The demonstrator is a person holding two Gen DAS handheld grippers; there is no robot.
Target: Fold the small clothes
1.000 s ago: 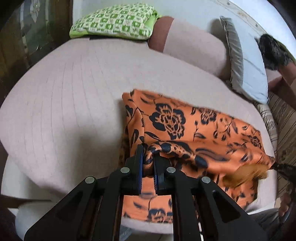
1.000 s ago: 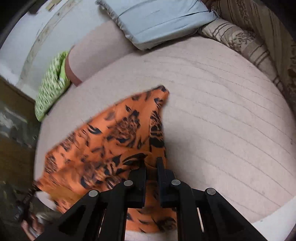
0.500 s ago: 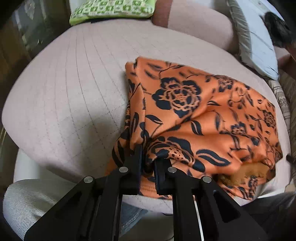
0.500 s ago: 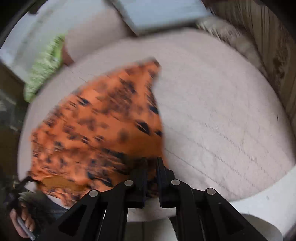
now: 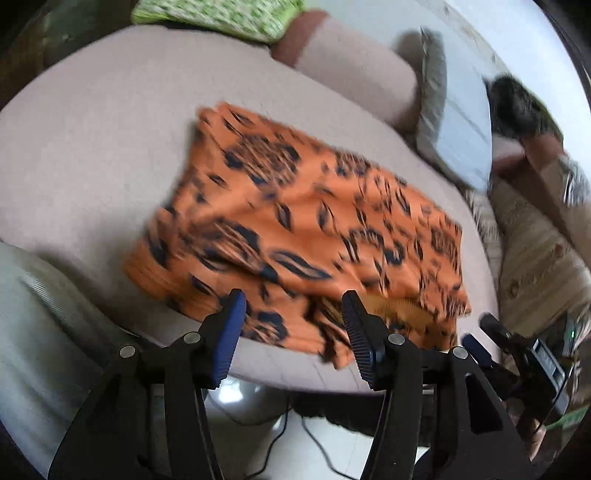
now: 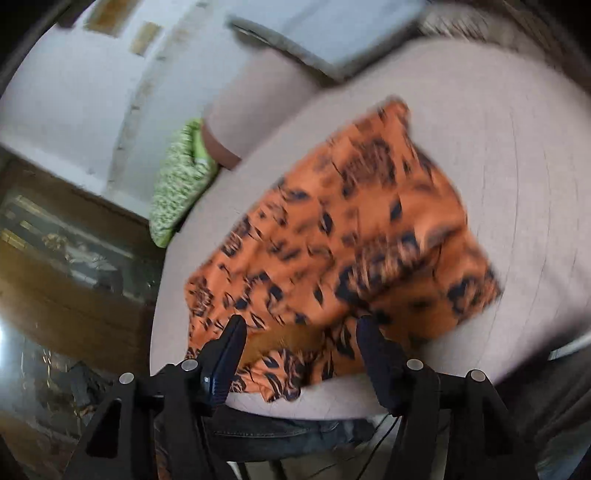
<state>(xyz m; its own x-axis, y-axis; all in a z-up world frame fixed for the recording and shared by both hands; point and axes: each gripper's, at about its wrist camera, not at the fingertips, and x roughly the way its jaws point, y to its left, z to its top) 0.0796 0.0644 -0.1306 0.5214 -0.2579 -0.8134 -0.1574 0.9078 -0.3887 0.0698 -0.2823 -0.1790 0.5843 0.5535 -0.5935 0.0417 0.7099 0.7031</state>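
Note:
An orange garment with a dark floral print (image 5: pixel 314 229) lies folded on the pale pink cushioned surface (image 5: pixel 92 140), its near edge hanging slightly over the front rim. My left gripper (image 5: pixel 291 306) is open and empty just above that near edge. In the right wrist view the same garment (image 6: pixel 351 236) lies spread, and my right gripper (image 6: pixel 299 332) is open and empty over its near edge. The right gripper also shows at the lower right of the left wrist view (image 5: pixel 491 336). Both views are motion-blurred.
A green patterned pillow (image 5: pixel 221 14) and a pink bolster (image 5: pixel 354 70) lie at the back. A grey-blue pillow (image 5: pixel 458 133) leans at the right beside striped cushions (image 5: pixel 539 251). A wooden cabinet (image 6: pixel 66 258) stands left of the surface. Floor and cables show below.
Both grippers held the garment shut, drew it toward the front edge, and have now opened and let go. The garment lies flat in a folded shape.

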